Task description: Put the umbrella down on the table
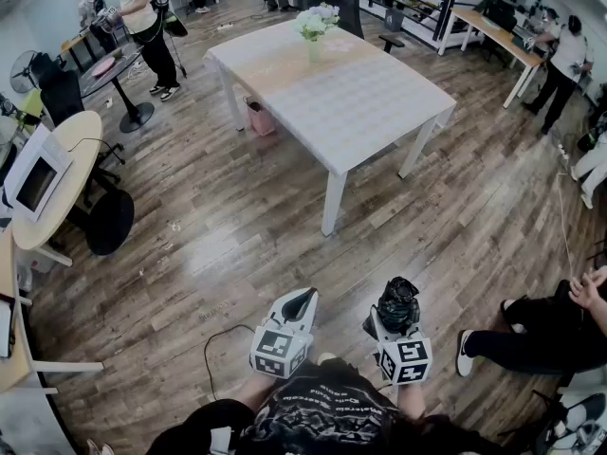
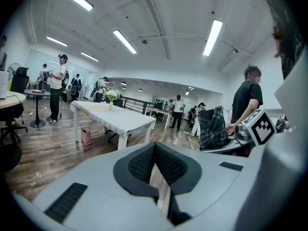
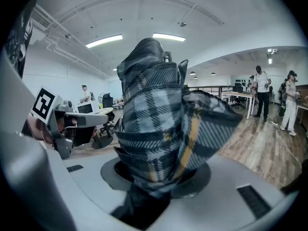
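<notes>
A folded dark plaid umbrella [image 1: 398, 303] stands upright in my right gripper [image 1: 396, 318], whose jaws are shut on its lower end. In the right gripper view the umbrella [image 3: 163, 114] fills the middle and hides the pads. My left gripper [image 1: 302, 301] is held beside it, a little to the left, shut with nothing between its pads [image 2: 144, 162]. The left gripper view shows the umbrella [image 2: 213, 127] off to the right. The white table [image 1: 379, 112] stands well ahead across the wooden floor, with a vase of flowers [image 1: 315, 27] at its far end.
A seated person's legs [image 1: 531, 335] stretch out at the right. A round table [image 1: 66, 140] and a black chair [image 1: 109, 221] stand at the left. A pink bag [image 1: 261, 119] sits under the white table. Other people stand at the back. A cable [image 1: 213, 349] lies by my feet.
</notes>
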The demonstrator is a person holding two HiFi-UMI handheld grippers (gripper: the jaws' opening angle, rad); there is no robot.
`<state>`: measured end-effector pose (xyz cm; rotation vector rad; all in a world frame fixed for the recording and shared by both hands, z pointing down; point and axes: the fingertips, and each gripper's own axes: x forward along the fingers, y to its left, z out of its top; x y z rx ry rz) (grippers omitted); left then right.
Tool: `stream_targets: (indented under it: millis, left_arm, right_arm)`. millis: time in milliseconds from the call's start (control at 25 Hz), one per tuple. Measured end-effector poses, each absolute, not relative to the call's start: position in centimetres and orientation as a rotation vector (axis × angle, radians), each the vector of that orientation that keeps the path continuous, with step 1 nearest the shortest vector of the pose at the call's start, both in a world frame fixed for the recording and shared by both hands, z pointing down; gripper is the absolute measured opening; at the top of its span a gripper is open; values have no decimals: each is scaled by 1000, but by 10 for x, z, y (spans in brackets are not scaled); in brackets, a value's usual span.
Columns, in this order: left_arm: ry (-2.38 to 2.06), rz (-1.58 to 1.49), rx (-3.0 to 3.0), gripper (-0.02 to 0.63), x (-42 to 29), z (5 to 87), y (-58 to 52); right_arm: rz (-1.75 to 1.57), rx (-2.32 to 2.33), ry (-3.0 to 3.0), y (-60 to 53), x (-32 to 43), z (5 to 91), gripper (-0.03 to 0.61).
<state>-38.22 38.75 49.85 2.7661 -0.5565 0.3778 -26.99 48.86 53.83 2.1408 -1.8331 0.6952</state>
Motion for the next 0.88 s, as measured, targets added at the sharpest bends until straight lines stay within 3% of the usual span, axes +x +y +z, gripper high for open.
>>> stream_targets:
  millis: [880]
  left_arm:
    - [-541, 399, 2767, 20, -410, 504, 389]
  right_arm:
    - [740, 2153, -1921, 484, -303, 534, 173]
